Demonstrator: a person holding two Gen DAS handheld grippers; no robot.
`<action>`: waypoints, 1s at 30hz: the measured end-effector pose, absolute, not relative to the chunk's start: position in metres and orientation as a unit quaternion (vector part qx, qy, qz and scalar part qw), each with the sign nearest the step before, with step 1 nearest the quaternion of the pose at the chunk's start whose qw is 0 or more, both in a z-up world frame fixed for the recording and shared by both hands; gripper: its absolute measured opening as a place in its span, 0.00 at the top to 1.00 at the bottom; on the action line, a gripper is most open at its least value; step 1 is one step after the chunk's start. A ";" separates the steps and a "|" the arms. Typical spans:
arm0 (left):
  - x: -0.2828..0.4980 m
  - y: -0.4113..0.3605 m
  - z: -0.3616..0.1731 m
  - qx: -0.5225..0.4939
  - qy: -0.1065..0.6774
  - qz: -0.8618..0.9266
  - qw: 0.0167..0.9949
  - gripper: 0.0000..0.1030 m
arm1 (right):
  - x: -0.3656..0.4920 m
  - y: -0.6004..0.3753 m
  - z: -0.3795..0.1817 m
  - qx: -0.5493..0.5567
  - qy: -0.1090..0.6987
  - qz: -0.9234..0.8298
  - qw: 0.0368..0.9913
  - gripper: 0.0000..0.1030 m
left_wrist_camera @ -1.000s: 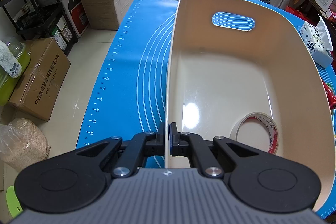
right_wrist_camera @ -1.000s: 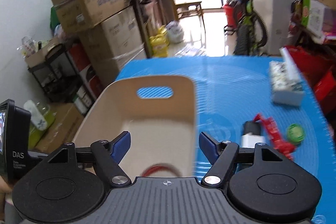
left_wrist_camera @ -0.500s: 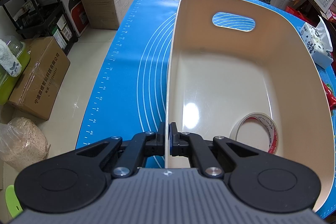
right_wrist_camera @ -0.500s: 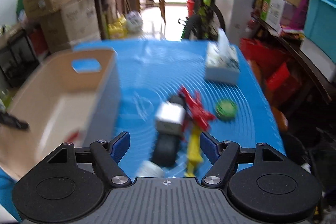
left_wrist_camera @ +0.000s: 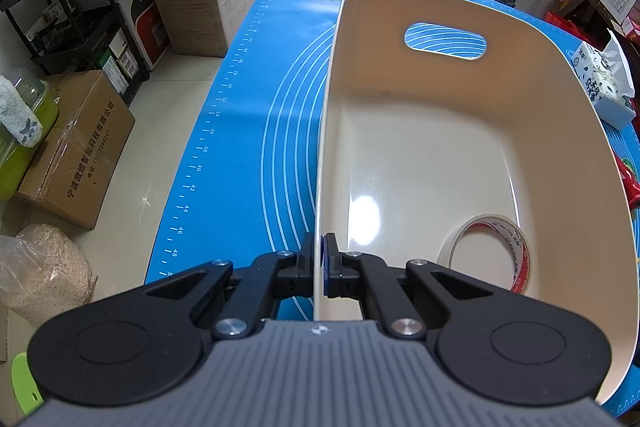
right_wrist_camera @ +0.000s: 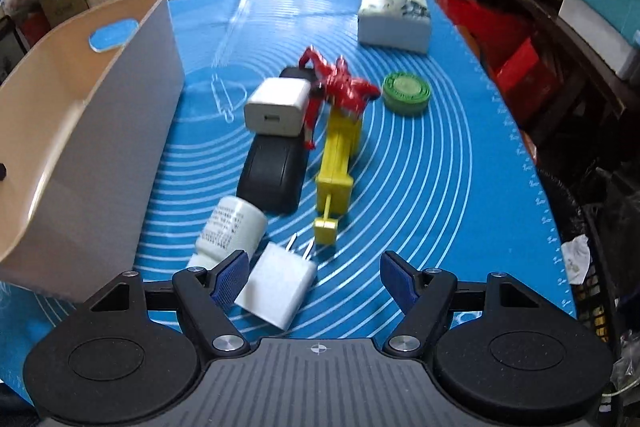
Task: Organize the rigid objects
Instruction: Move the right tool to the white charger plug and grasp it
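The roll of tape (left_wrist_camera: 490,253) lying in the near corner of the cream bin (left_wrist_camera: 420,155) is partly cut off by the bin's wall, and a red thing beyond the bin's right rim shows only as a sliver.

Outside the bin, toward the right side of the blue mat (right_wrist_camera: 432,167) on the surface, lie a white charger (right_wrist_camera: 278,107) resting on a black case (right_wrist_camera: 274,171), a red toy figure (right_wrist_camera: 340,87), a yellow toy (right_wrist_camera: 338,155), a green round tin (right_wrist_camera: 406,93), a small white bottle (right_wrist_camera: 232,227) and a white plug adapter (right_wrist_camera: 276,287). A tissue box (right_wrist_camera: 394,17) sits near the far edge.

The left gripper (left_wrist_camera: 320,259) has its jaws clenched on the bin's near left rim. The right gripper (right_wrist_camera: 314,279) hovers with jaws released and wide; the plug adapter lies between them, close to the left pad, though I cannot tell whether they touch.
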State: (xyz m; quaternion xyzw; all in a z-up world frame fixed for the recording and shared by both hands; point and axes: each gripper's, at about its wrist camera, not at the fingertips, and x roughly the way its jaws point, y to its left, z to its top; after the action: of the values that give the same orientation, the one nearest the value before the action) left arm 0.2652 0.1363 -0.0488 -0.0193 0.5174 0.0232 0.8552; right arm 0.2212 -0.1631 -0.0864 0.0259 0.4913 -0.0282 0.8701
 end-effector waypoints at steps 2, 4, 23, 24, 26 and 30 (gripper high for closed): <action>0.265 0.136 -0.049 -0.019 0.517 0.023 0.855 0.95 | 0.222 -0.162 -0.092 0.031 0.500 -0.029 0.865 0.25; 0.265 0.136 -0.049 -0.019 0.517 0.023 0.855 0.95 | 0.223 -0.162 -0.096 0.040 0.507 -0.030 0.860 0.25; 0.265 0.137 -0.049 -0.018 0.518 0.024 0.855 0.95 | 0.229 -0.141 -0.109 0.038 0.524 -0.059 0.849 0.53; 0.265 0.137 -0.049 -0.018 0.518 0.024 0.855 0.95 | 0.229 -0.142 -0.110 0.038 0.522 -0.058 0.850 0.54; 0.265 0.137 -0.049 -0.018 0.518 0.024 0.855 0.95 | 0.228 -0.142 -0.109 0.039 0.520 -0.057 0.851 0.58; 0.265 0.138 -0.048 -0.018 0.518 0.025 0.855 0.95 | 0.226 -0.146 -0.108 0.045 0.521 -0.060 0.850 0.58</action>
State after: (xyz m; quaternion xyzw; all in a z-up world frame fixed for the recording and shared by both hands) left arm 0.2653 0.1376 -0.0484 -0.0184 0.5181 0.0247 0.8547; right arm 0.2264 -0.1464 -0.1078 0.0448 0.5210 -0.0599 0.8503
